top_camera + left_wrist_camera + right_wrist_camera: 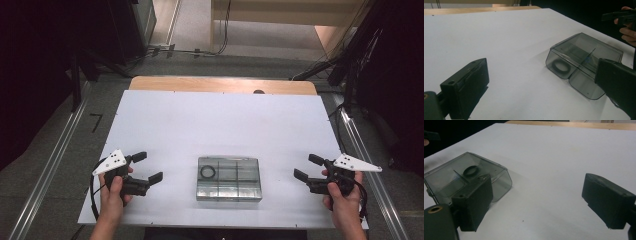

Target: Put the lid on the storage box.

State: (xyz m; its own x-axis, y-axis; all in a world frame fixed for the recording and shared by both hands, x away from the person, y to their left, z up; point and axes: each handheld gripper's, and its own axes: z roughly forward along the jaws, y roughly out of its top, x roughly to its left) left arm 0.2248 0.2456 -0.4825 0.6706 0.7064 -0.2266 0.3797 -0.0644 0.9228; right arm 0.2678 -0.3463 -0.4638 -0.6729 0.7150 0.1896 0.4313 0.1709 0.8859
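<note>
Status: we have a clear box (229, 178) sitting closed on the white counter (215, 125), near its front edge and about centred. All places below are relative to the box.

Inside it we see divider walls and a dark ring (207, 172) in the far-left compartment. Other compartments look empty, though the lid glare makes that hard to confirm.

Left tongs (148, 167) sit well to the left of the box, jaws spread wide, holding nothing. Right tongs (307, 168) sit well to the right, also spread wide and empty. Both point inward at the box; neither touches it.

In the left gripper view the box (584, 63) lies ahead and to the right, ring (560, 66) visible through the near wall. In the right gripper view the box (466, 178) sits partly behind one jaw, ring (471, 170) visible under the lid.

Our read: nothing is started. Lid is shut, ring is in place, box is square on the counter. Everything is left: close in from both sides, brace the box, open the lid, then reach the ring.
</note>
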